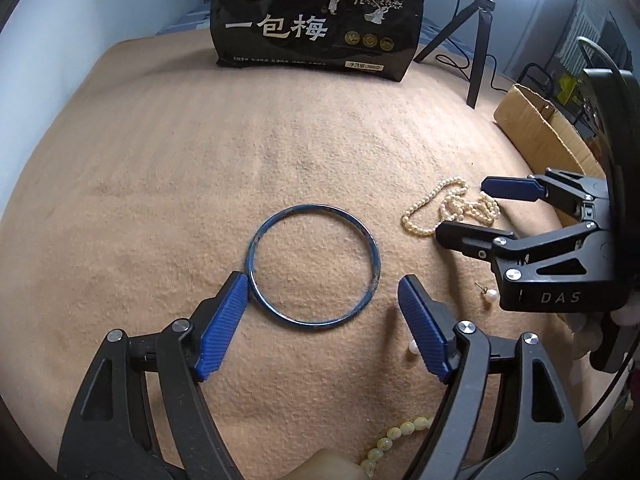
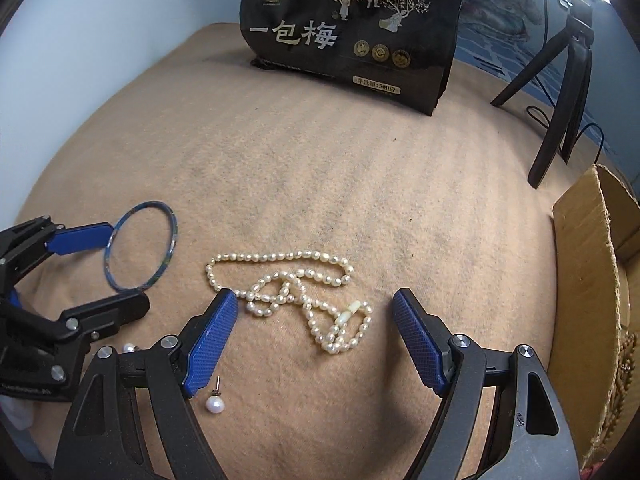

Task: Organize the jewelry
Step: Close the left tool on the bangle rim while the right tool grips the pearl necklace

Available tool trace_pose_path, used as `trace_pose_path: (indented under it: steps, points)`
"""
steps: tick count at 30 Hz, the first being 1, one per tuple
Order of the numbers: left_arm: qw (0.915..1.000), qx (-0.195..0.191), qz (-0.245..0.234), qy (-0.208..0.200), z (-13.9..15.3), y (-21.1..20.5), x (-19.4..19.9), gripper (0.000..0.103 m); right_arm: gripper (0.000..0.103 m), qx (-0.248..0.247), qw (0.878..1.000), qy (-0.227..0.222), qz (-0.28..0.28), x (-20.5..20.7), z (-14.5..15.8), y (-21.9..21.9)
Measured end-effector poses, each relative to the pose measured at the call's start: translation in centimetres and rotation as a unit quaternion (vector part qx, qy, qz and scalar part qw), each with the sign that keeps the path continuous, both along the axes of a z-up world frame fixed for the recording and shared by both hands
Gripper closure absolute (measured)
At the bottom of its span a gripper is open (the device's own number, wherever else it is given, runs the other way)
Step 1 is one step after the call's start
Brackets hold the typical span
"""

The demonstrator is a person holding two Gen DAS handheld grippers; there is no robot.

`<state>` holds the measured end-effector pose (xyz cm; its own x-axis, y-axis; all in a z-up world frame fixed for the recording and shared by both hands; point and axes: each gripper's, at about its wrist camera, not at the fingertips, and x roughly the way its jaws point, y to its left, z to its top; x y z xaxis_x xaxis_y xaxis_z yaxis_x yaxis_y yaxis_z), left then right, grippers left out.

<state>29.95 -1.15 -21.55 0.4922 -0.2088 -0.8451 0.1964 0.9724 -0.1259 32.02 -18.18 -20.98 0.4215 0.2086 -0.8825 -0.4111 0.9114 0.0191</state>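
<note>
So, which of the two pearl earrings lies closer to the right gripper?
The pearl earring with its post pointing up, lying just beside the right gripper's left finger. The other earring lies farther left, partly hidden, toward the left gripper.

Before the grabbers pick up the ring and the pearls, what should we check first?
1. Left gripper jaws wide enough for the blue bangle: ok, open.
2. Bangle lined up between them: not ok, it sits mostly ahead, its rim beside the left pad.
3. Right gripper jaws open over the pearl necklace: ok.
4. Necklace untangled: not ok, loops cross each other.
5. Loose pearl earring clear of the right gripper: cannot tell, it lies very near the left finger.
6. Cardboard box within reach: cannot tell.
</note>
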Motion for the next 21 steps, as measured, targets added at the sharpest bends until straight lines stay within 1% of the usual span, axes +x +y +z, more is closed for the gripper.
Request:
trace_pose_path:
  steps: [5,9,13,18,20,21]
  points:
    - [0.9993,0.036,-0.002,-0.011,-0.4,-0.6,0.0,0.022,0.023,-0.009,1.000,-0.006,0.010,0.0,-0.2,0.2]
    - [0.9987,0.044,0.018,-0.019,-0.2,-0.3,0.4,0.022,0.023,-0.006,1.000,-0.006,0.006,0.2,-0.3,0.1]
    - [0.9984,0.050,0.015,-0.021,-0.4,-0.4,0.9,0.022,0.023,-0.011,1.000,-0.008,0.010,0.3,-0.3,0.4]
    - [0.9990,0.032,0.025,-0.020,-0.3,0.1,1.1,0.023,0.023,-0.015,1.000,-0.010,0.013,0.3,-0.4,0.7]
    - [0.9988,0.032,0.029,-0.022,-0.1,0.2,1.1,0.029,0.023,-0.015,1.000,-0.010,0.015,0.3,-0.4,0.8]
    - [0.9989,0.030,0.028,-0.022,-0.1,0.2,1.1,0.029,0.023,-0.014,1.000,-0.010,0.016,0.2,-0.4,0.8]
